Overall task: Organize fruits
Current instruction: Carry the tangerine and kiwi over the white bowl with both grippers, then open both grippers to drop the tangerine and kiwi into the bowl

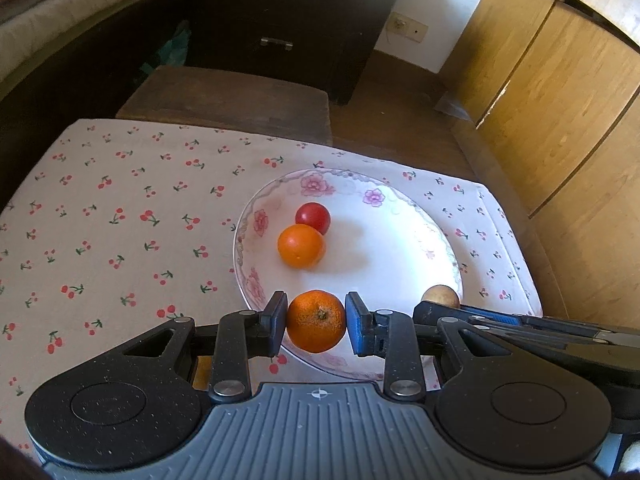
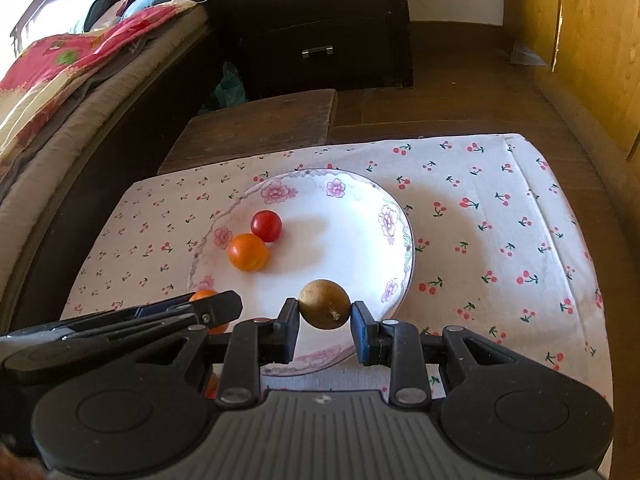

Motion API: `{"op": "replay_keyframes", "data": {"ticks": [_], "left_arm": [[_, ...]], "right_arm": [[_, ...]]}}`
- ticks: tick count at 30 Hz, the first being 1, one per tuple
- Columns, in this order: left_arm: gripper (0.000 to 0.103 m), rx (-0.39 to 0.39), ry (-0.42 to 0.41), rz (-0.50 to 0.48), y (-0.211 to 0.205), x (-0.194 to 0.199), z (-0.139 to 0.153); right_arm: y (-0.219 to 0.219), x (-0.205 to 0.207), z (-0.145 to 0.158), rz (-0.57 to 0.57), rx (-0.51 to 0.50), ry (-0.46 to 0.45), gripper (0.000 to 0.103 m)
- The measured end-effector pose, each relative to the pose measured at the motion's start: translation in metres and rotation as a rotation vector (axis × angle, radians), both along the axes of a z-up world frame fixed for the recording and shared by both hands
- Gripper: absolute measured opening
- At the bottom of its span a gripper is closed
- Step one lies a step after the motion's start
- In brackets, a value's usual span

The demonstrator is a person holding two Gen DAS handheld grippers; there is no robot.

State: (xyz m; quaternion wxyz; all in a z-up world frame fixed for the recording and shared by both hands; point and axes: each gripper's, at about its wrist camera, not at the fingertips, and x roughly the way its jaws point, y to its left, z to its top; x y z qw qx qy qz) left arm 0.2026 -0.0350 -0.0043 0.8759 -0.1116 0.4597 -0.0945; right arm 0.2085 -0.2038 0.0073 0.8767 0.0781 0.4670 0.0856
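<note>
Left tongs [image 1: 316, 322] grip mandarin [image 1: 316, 320]; right tongs [image 2: 325, 312] grip brown fruit [image 2: 325, 309], half-hidden from left

- The tangerine [image 1: 316, 321] in my left gripper [image 1: 316, 326] is bright orange with a dimpled skin; its stem end faces the camera, and it is pinched above the plate's near rim.
- The brown fruit [image 2: 325, 309] in my right gripper [image 2: 325, 326] is round and dull, held over the plate's near edge.
- A smooth orange [image 1: 301, 245] lies on the left part of the white flowered plate [image 1: 400, 248].
- A small red tomato [image 1: 313, 218] sits just behind the orange, touching it.
</note>
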Motion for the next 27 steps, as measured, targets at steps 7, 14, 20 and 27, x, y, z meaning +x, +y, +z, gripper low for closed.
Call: {"op": "replay_keyframes", "data": {"ticks": [7,14,20,27], "left_arm": [[0.038,-0.008,0.015,0.008,-0.0007,0.0020,-0.0074],[0.039,-0.014,0.012,0.017,0.0003,0.0018,-0.0072],[0.041,-0.019,0.013,0.024,0.0009,0.0016,-0.0070],[0.044,-0.031,0.010,0.035,0.0025,0.0009,-0.0055]], "right_arm": [[0.0003,0.0031,-0.0067,0.005,-0.010,0.010,0.031],[0.0007,0.0047,-0.0072,0.001,-0.002,0.004,0.031],[0.0000,0.0050,-0.0070,-0.006,0.000,0.003,0.031],[-0.0011,0.0051,-0.0040,-0.007,-0.003,-0.012,0.031]]}}
